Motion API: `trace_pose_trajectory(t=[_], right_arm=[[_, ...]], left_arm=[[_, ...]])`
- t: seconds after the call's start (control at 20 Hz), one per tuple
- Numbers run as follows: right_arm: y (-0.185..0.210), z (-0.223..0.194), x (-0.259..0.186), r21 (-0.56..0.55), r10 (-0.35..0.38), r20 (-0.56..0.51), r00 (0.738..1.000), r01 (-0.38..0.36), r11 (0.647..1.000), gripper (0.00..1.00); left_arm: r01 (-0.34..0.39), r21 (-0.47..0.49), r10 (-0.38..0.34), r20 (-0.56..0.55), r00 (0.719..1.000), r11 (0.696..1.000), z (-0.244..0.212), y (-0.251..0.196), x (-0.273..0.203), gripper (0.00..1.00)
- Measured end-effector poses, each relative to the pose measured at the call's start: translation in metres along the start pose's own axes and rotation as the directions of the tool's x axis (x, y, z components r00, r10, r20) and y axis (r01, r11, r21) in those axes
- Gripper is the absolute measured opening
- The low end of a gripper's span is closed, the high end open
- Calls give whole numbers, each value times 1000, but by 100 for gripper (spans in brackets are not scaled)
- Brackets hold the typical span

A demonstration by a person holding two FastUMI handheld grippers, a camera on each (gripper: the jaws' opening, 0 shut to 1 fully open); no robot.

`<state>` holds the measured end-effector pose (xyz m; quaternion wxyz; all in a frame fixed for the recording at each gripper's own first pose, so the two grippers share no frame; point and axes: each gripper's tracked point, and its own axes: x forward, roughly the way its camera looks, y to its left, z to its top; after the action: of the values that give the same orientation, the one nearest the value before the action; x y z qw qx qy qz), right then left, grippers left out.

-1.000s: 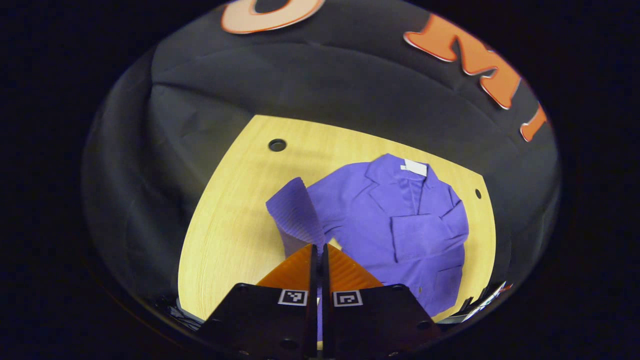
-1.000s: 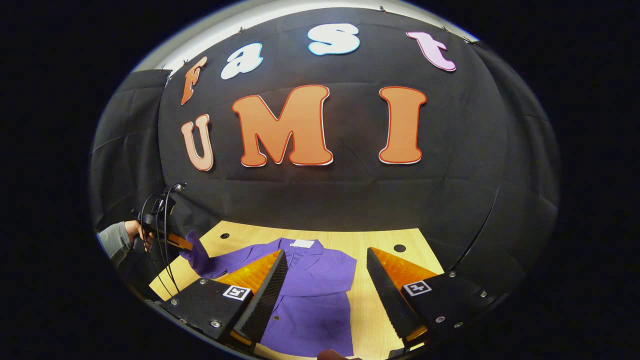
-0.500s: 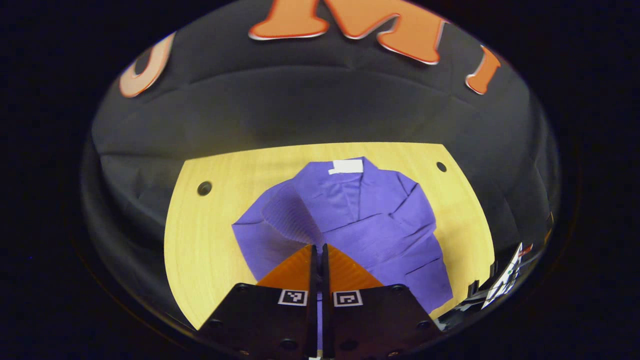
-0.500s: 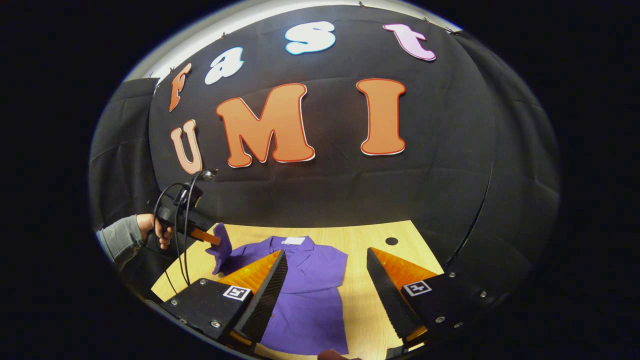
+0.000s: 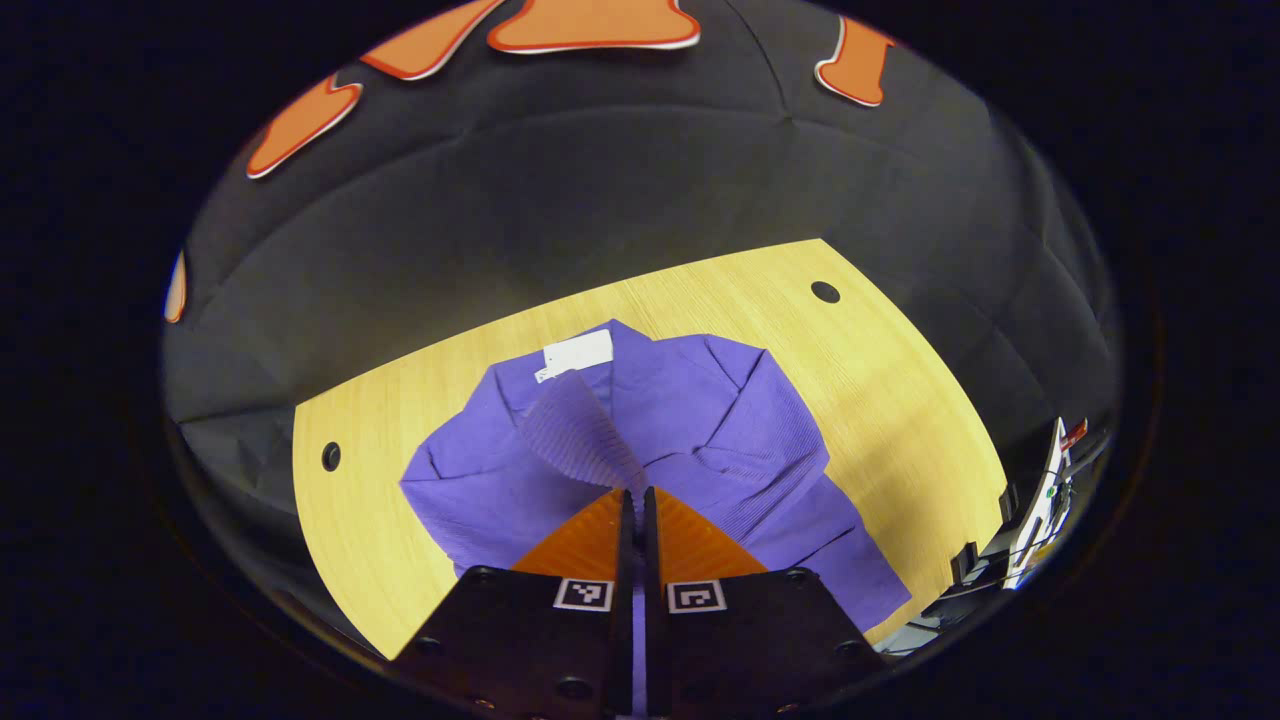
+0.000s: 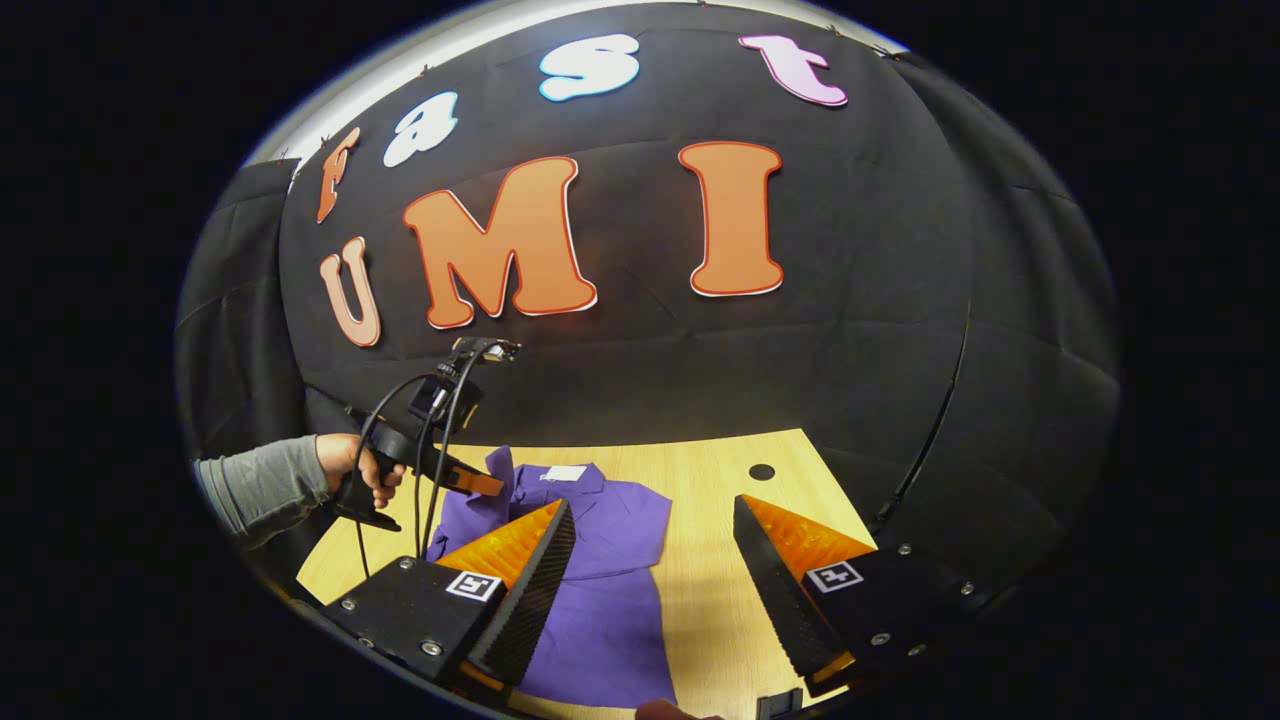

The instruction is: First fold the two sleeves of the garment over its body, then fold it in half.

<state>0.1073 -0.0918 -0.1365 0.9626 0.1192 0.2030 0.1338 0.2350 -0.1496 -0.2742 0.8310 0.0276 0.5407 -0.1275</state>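
Left gripper view: left claw (image 5: 636, 492) is fully closed, both fingers pinching the cuff of the purple sleeve (image 5: 580, 430), which stands up in a ridge right ahead of the tips. Over the last second the sleeve has swung from out over bare wood at the garment's left side to above the chest of the garment (image 5: 650, 450), near the white collar label (image 5: 578, 353). The camera has turned with it, so the jacket now sits centred under the claw instead of off to the right.

The other sleeve (image 5: 770, 430) already lies folded across the body. The garment lies flat on the light wood surface (image 5: 900, 380), collar at the far side, hem at the near side.

Right gripper view: right claw (image 6: 650, 550) hangs wide open with nothing between its fingers, above the near right part of the garment and the bare surface beside it. It has barely moved. Farther left, a hand (image 6: 360, 470) holds the left claw with the lifted sleeve cuff at its tips, now over the garment's left shoulder rather than off its edge.

Judgement: the second sleeve fold is nearly done; lowering and letting go of the cuff on the chest would finish it. The fold in half is not yet started.
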Motion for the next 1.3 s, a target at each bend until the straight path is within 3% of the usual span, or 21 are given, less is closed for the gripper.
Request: trace_pose_trajectory(t=[0.2, 0.35, 0.5, 0.75, 0.9, 1.05, 1.3], right_arm=[[-5, -4, 4, 6, -9, -14, 1000, 9, 1000, 95], [-2, -6, 9, 3, -6, -26, 1000, 6, 1000, 95], [7, -5, 14, 4, 8, -28, 1000, -8, 1000, 95], [29, -6, 22, -13, 30, -30, 999, -30, 999, 95], [42, -8, 25, -30, 31, -19, 999, -31, 999, 95], [51, -5, 26, -52, 20, 30, 999, -18, 999, 95], [64, 6, 25, -77, 18, 143, 990, -7, 997, 95]], left_arm=[[57, 9, -57, 43, 997, 998, 10, -33, 15, 11], [137, 23, -139, 110, 984, 990, 20, -48, -1, 29], [143, 40, -148, 179, 973, 989, 26, -40, -24, 97], [99, 2, -95, 291, 952, 995, 17, -3, -67, 99], [17, -14, -10, 392, 920, 1000, 2, 27, -97, 99], [-37, -69, 67, 504, 861, 997, -11, 49, -135, 99], [-118, -204, 226, 659, 717, 972, -30, 89, -203, 99]])
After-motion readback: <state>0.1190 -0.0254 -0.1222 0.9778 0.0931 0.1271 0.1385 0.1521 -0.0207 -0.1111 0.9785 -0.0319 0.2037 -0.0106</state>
